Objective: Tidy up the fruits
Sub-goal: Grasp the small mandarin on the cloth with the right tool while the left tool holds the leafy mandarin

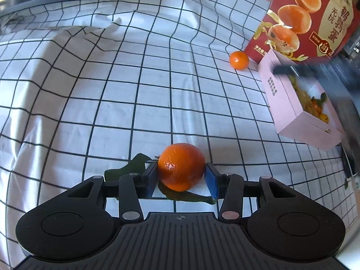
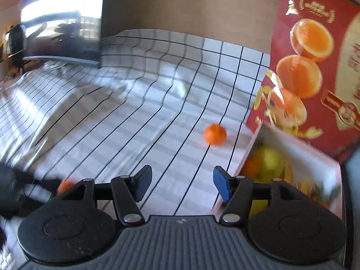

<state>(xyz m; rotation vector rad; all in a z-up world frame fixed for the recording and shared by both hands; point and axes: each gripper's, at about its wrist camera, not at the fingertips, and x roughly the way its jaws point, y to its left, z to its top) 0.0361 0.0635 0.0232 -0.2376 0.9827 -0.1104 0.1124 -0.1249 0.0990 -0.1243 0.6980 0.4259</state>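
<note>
A large orange [image 1: 181,166] with dark green leaves [image 1: 135,166] sits between the blue pads of my left gripper [image 1: 180,177]. Both pads touch its sides, so the gripper is shut on it. A smaller orange [image 1: 239,60] [image 2: 214,134] lies on the checked cloth near the red carton. The open pink box [image 1: 290,103] [image 2: 247,153] holds several yellow, green and orange fruits. My right gripper [image 2: 182,184] is open and holds nothing, over the cloth just left of the pink box. The right wrist view is blurred by motion.
A white cloth with black grid lines [image 1: 112,90] covers the table, rumpled at the back left. A tall red carton [image 1: 315,18] [image 2: 315,67] stands behind the pink box. A dark appliance [image 2: 63,45] sits at the far left edge.
</note>
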